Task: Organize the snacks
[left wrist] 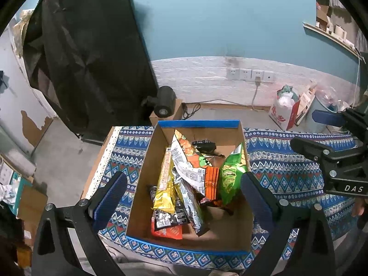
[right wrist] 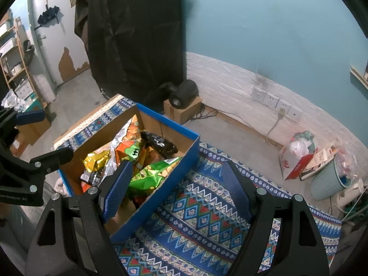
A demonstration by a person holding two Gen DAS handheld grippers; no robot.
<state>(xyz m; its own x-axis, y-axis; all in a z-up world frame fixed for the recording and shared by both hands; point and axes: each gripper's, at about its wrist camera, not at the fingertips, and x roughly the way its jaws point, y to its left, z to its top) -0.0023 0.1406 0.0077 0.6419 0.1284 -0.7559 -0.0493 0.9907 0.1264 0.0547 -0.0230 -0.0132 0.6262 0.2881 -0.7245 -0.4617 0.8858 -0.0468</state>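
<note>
Snacks [left wrist: 184,179] lie piled in the cardboard box [left wrist: 142,179] on your patterned cloth [right wrist: 197,211]. Your left gripper [left wrist: 184,191] hangs spread above the box, pinching nothing; your right gripper [right wrist: 177,184] hangs spread over its right wall, likewise bare.

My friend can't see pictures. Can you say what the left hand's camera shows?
A cardboard box full of snack bags sits on a blue patterned cloth. The left gripper hangs open above it, holding nothing. A green bag leans at the right.
</note>
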